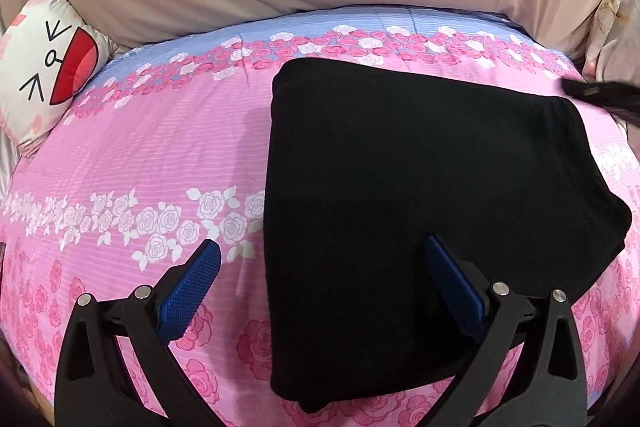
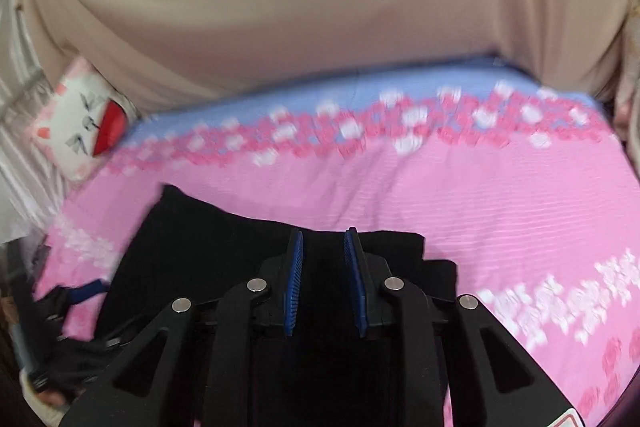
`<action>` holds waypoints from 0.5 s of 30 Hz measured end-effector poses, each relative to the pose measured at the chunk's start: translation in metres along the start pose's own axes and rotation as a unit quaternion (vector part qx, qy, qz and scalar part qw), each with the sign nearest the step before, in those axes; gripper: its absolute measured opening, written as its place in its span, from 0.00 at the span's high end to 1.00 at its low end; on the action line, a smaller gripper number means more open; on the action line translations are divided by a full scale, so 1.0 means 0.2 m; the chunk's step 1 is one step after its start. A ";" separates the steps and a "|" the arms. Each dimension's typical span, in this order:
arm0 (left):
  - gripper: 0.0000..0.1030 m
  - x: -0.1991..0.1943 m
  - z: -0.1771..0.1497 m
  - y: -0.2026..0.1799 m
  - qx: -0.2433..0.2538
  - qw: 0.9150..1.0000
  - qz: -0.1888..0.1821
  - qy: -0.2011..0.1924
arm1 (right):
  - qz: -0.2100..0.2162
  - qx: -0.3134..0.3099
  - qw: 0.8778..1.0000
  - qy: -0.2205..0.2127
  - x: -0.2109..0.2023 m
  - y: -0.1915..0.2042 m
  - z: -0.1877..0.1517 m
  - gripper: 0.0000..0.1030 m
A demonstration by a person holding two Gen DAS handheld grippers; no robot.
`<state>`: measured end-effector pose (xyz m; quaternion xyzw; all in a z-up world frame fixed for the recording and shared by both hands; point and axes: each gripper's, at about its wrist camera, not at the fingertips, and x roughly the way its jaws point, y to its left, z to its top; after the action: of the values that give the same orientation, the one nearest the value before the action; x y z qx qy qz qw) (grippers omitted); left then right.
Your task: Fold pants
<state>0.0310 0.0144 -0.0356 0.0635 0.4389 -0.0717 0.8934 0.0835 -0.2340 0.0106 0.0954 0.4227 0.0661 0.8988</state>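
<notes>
Now, left gripper (image 1: pixel 322 257): your jaws gape wide, empty above the pants' near edge.
Right gripper (image 2: pixel 323 247): narrow gap; grip unclear through blur.
Pants (image 1: pixel 420 219): black, matte, folded into a rectangle mid-bedspread (image 1: pixel 152 155).
Left view only: crisp rose print, cartoon pillow (image 1: pixel 48 67) by the far-left corner.

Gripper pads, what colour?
Blue, with a knurled texture, on black fingers. Clearest on the left gripper in the left wrist view, which is sharper than the right.

The bed (image 1: pixel 160 155) wears a pink rose-print cover. Folded black pants (image 1: pixel 400 211) lie near its right edge; a cartoon-face pillow (image 1: pixel 48 67) sits at the far left corner.
</notes>
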 end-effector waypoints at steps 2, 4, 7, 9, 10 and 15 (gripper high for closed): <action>0.04 0.00 -0.01 0.00 -0.002 1.000 -0.007 0.000 | -0.037 0.010 0.998 0.049 0.22 -0.07 0.00 0.86; 0.04 0.00 0.00 0.00 -0.001 1.000 -0.007 0.000 | -0.017 0.047 0.997 0.051 0.26 -0.13 -0.01 0.87; 0.04 0.01 -0.01 0.01 0.000 1.000 -0.012 0.000 | 0.001 0.060 0.998 0.001 0.03 -0.09 -0.03 0.82; 0.04 0.02 -0.01 0.02 -0.009 1.000 -0.025 0.005 | 0.019 0.049 0.998 -0.022 -0.12 -0.04 -0.09 0.80; 0.04 0.02 -0.01 0.04 -0.015 0.999 -0.034 0.007 | 0.021 0.043 0.999 -0.025 -0.17 -0.03 -0.13 0.80; 0.04 0.04 -0.01 0.06 -0.020 0.998 -0.055 0.010 | -0.049 -0.001 0.998 0.028 -0.14 -0.04 -0.37 0.68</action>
<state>0.0371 0.0251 -0.0425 0.0218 0.4520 -0.1110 0.8848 0.0083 -0.2386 -0.0162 0.0716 0.4515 0.0255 0.8890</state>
